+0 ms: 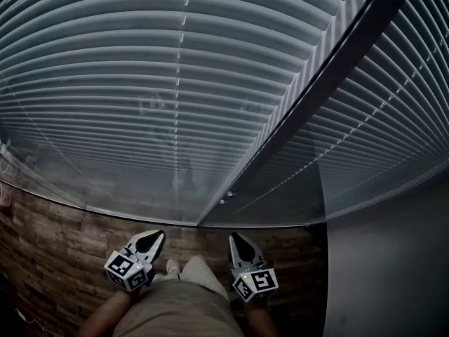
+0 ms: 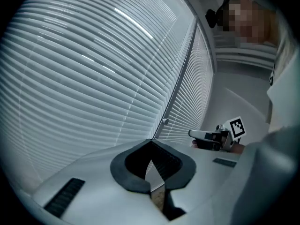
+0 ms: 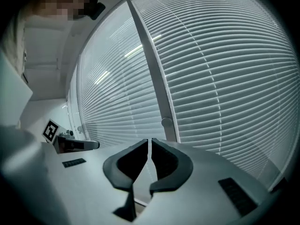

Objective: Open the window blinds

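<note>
Two panels of white slatted blinds hang in front of me, a wide left panel (image 1: 126, 83) and a right panel (image 1: 393, 111), both with their slats lying shut. A dark upright frame post (image 1: 316, 97) divides them, and a small round knob (image 1: 226, 196) sits near its foot. My left gripper (image 1: 156, 234) and right gripper (image 1: 233, 236) are low, side by side, short of the blinds and pointing at them. Both are shut with nothing between the jaws. The left gripper view shows the left gripper's tips (image 2: 151, 140) together, and the right gripper view shows the same for the right gripper (image 3: 149, 139).
Below the blinds runs a brick-patterned surface (image 1: 56, 258). A plain grey wall (image 1: 393, 272) stands at the right. The person's trouser leg (image 1: 182, 307) fills the bottom middle between the two grippers. No cord or wand can be made out.
</note>
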### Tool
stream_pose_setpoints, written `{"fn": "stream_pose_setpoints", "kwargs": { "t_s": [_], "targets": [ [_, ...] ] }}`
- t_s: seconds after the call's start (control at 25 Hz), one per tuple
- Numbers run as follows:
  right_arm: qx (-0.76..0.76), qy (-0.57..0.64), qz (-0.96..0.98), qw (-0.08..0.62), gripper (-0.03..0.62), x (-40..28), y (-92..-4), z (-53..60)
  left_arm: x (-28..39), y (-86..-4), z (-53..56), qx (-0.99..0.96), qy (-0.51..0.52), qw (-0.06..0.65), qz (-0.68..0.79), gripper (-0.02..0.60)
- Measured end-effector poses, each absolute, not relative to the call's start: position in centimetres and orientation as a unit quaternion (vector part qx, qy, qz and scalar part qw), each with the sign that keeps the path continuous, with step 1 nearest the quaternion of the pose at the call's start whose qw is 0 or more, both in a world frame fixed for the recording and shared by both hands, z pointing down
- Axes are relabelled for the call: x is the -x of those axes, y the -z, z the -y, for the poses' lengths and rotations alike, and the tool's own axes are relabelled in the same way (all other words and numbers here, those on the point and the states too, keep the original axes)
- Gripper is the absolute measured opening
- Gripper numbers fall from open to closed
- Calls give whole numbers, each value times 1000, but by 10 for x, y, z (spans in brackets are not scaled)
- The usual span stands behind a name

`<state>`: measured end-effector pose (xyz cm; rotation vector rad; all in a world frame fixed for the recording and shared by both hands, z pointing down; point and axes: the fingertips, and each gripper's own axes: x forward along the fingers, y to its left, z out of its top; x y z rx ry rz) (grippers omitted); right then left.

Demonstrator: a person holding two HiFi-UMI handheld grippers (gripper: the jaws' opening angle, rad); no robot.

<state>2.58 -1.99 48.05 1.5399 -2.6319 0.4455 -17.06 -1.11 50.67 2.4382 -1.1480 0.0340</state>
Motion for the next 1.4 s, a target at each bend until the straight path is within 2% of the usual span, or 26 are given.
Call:
{"fn": "stream_pose_setpoints", "kwargs": {
  "t_s": [0.32,1.08,1.4],
  "targets": [
    [-460,-145,873,70,72,-40,-475,48,141,-494,32,-868,1,231,440,14],
    [-427,-181,879,113,72,-83,-512,78,75,-505,32,-839,6,243,486,14],
    [-413,-199,882,106,75,-63,-493,99,82,-480,45,-833,7,246,495,14]
  ]
}}
